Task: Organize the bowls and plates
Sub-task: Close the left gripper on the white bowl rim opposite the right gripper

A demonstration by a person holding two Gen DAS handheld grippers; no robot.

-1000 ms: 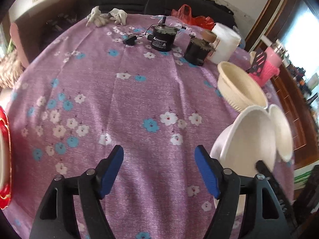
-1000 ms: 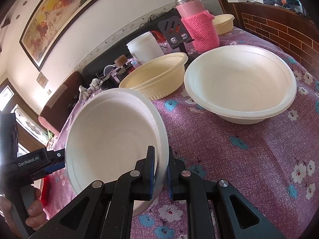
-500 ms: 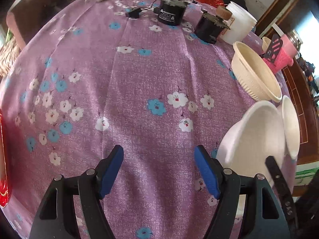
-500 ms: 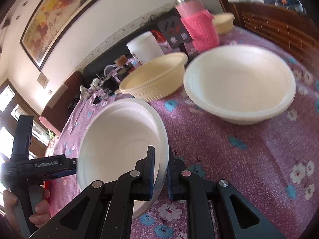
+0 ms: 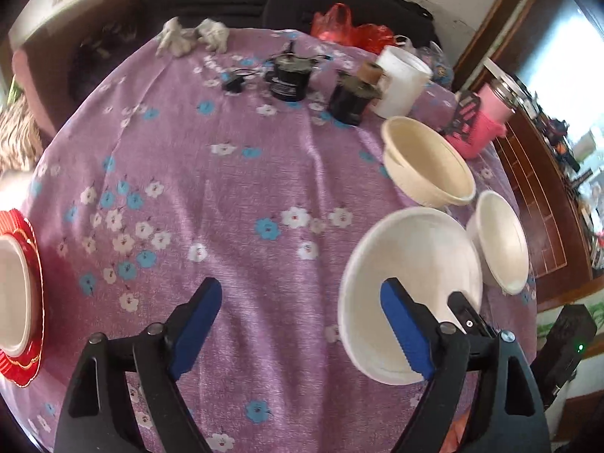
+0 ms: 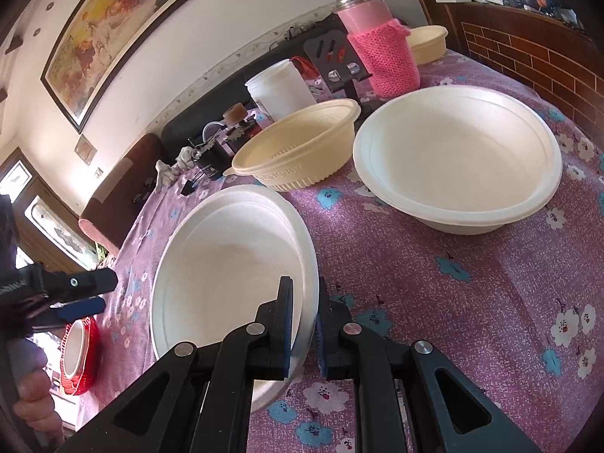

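Observation:
My right gripper (image 6: 305,290) is shut on the near rim of a white foam bowl (image 6: 226,264), which hangs tilted just above the purple flowered cloth. This bowl (image 5: 407,256) also shows in the left wrist view, partly behind my right-hand finger. My left gripper (image 5: 300,287) hovers over bare cloth, its jaws opening with nothing between them. It (image 6: 105,294) is to the left of the held bowl, apart from it. A second white bowl (image 6: 456,166) and a cream ribbed bowl (image 6: 302,151) rest on the table beyond. A red plate (image 5: 22,339) bearing a white bowl sits at the left edge.
At the back stand a pink-sleeved flask (image 6: 381,49), a white jar (image 6: 283,90), a small cream bowl (image 6: 426,43), two black motors (image 5: 290,79) and white gloves (image 5: 188,36). A hand (image 6: 34,396) grips the left tool. A brick-patterned wall (image 6: 528,49) borders the right.
The left gripper's jaws have spread wider and it has lifted a little. The held bowl now overlaps its right finger in the left wrist view. The right gripper stays still.

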